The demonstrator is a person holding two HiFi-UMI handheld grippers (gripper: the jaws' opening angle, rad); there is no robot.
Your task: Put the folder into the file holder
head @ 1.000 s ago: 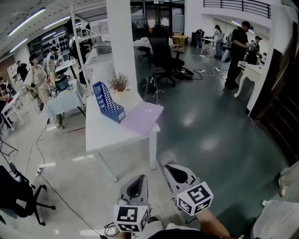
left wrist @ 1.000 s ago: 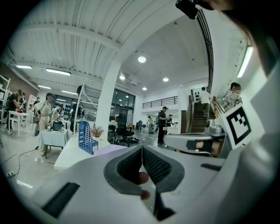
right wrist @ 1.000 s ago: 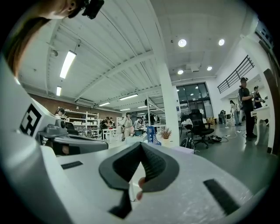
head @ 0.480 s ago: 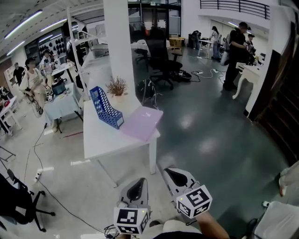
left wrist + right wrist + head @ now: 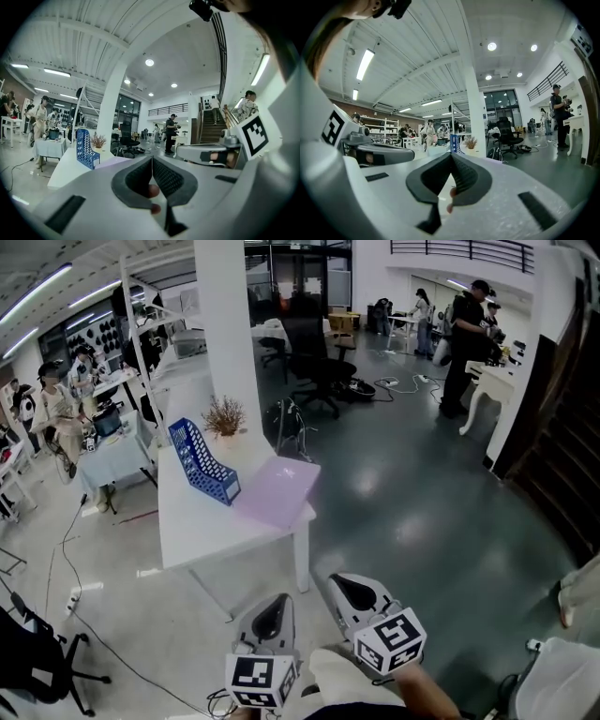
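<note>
Pale lilac, the folder (image 5: 277, 491) lies flat on the white tabletop (image 5: 192, 521) at its near right corner. One long side runs along the tabletop's right edge, and its far corner seems to jut slightly past that edge. The left gripper view shows it as a thin lilac strip (image 5: 116, 161) beside the holder.

The file holder (image 5: 201, 461) is blue mesh and stands upright just to the left of the folder, about midway across the tabletop. Its tall back is toward the far left and its low front end is at the folder's edge; whether the two touch cannot be told. A dried plant (image 5: 223, 415) stands at the tabletop's far edge, next to a white pillar (image 5: 225, 324). Beyond the table are a black office chair (image 5: 312, 351) and a glossy grey floor (image 5: 412, 493). A person in dark clothes (image 5: 464, 343) stands at a desk far to the right.

Both grippers are at the bottom of the head view, over the floor and well apart from the table. The left gripper (image 5: 279, 600) has its jaws pressed together with nothing between them. The right gripper (image 5: 337, 579) has its jaws pressed together too, and it is just as empty.
</note>
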